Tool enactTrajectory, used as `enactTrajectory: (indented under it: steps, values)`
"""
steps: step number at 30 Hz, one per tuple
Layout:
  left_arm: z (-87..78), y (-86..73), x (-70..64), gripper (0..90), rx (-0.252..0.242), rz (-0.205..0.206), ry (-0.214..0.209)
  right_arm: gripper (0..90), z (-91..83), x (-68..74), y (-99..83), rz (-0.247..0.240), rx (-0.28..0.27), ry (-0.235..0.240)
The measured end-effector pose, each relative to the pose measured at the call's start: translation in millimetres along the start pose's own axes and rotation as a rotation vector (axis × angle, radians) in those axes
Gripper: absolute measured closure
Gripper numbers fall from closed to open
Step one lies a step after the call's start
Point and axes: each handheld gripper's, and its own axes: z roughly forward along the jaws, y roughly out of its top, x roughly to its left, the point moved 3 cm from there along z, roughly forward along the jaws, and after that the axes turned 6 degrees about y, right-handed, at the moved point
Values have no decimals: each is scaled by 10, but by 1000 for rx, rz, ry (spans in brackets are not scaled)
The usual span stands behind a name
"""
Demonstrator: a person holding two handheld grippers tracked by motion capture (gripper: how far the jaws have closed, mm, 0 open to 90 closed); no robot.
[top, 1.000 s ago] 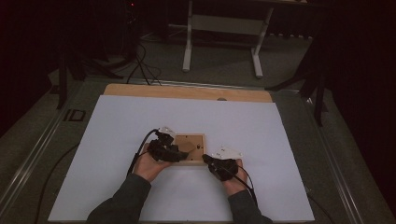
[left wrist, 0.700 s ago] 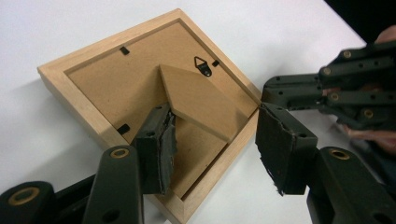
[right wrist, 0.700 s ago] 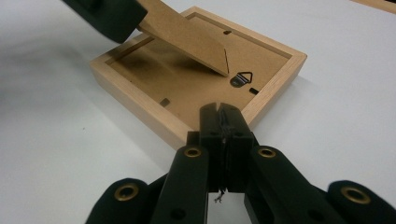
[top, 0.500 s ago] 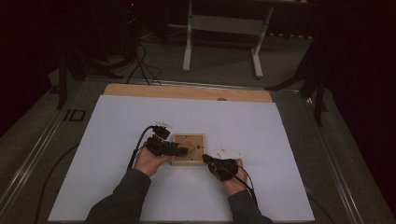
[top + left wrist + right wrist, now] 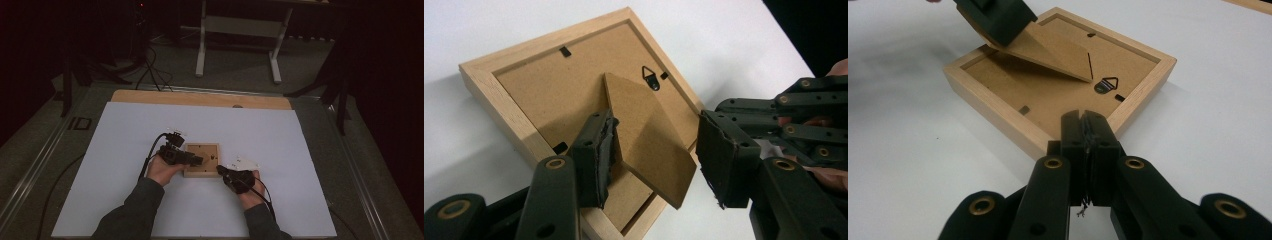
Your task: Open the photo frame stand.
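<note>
A light wooden picture frame [image 5: 207, 151] lies face down on the white sheet [image 5: 300, 150], its brown cardboard back [image 5: 549, 85] up. The cardboard stand flap [image 5: 649, 135] is lifted at an angle off the back. My left gripper [image 5: 659, 160] is open, one jaw on each side of the flap's free end; it reaches over the frame from the left [image 5: 196, 160]. My right gripper [image 5: 1083, 131] is shut with nothing in it, its tips against the frame's near wooden edge [image 5: 1013, 127], at the frame's lower right corner [image 5: 220, 171]. A metal hanger [image 5: 1104, 85] sits on the back.
The white sheet covers a wooden board whose far edge [image 5: 200, 98] shows. Cables [image 5: 150, 155] trail from the left gripper across the sheet. Beyond the table stand a white stand's legs [image 5: 201, 50] and floor cables [image 5: 150, 65]. Bare sheet lies on all sides of the frame.
My left hand has shifted slightly up and right, bringing its jaws over the frame's back around the flap. The right gripper has stayed at the frame's corner.
</note>
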Motion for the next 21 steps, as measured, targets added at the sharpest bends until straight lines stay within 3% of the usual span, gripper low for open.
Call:
enactTrajectory:
  steps: [11,21]
  values:
    - [63,17,9,520,39,-21,12,873,1,-4,1,1,0,3]
    - [78,12,-22,539,59,22,69,810,1,-21,10,5,6,1]
